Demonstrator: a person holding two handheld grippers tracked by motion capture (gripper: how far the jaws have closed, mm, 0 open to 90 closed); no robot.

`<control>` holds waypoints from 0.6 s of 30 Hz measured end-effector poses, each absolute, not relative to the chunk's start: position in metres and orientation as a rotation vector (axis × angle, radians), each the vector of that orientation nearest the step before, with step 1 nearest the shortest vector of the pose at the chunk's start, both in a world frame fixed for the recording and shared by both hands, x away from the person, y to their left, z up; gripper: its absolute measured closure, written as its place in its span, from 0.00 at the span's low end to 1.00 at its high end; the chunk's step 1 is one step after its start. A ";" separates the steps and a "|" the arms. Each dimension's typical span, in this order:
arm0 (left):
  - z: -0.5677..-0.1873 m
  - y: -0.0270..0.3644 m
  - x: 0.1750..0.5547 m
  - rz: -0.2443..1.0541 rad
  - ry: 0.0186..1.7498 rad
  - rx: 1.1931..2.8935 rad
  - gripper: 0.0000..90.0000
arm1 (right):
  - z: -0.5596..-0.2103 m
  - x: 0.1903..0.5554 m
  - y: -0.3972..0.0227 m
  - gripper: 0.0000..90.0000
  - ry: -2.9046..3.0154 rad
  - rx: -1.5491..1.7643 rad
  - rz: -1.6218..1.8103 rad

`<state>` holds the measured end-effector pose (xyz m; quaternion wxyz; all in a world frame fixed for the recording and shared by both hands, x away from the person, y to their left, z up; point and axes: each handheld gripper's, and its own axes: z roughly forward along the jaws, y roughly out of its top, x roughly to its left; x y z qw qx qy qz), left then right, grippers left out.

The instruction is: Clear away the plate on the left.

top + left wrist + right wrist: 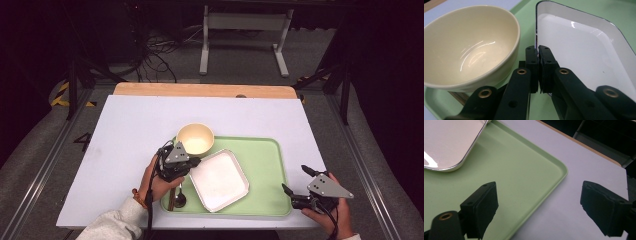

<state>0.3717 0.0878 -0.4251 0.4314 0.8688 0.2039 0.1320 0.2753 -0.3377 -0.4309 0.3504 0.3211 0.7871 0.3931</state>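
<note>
A light green tray (265, 150) lies on the white table and carries a cream bowl (195, 138) and a white square plate (220, 179). My left gripper (192, 162) sits between the two, shut on the plate's left rim. In the left gripper view the black pads (538, 51) pinch the plate (579, 50) at its edge, with the bowl (469, 47) close on the left. My right gripper (293, 178) hangs open at the tray's right front corner. Its jaws (539, 205) straddle the edge of the tray (519, 177) with nothing between them.
A metal spoon (180, 199) and brown chopsticks (171, 199) lie on the tray's front left, under my left hand. The white table top (130, 130) is bare to the left and behind the tray. A wooden strip (205, 90) runs along the far edge.
</note>
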 end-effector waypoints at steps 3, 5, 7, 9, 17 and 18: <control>-0.427 0.087 0.371 0.341 0.502 2.184 0.96 | -0.431 0.275 -0.338 0.17 2.038 0.834 1.019; -0.428 0.088 0.371 0.331 0.507 2.189 0.96 | -0.431 0.275 -0.338 0.17 2.041 0.833 1.018; -0.429 0.087 0.372 0.336 0.509 2.196 0.96 | -0.431 0.275 -0.337 0.17 2.043 0.831 1.015; -0.430 0.087 0.372 0.342 0.505 2.205 0.96 | -0.431 0.275 -0.337 0.17 2.044 0.831 1.016; -0.434 0.085 0.373 0.350 0.517 2.243 0.95 | -0.431 0.275 -0.337 0.17 2.047 0.826 1.016; -0.434 0.085 0.373 0.352 0.516 2.244 0.95 | -0.431 0.275 -0.337 0.17 2.047 0.826 1.016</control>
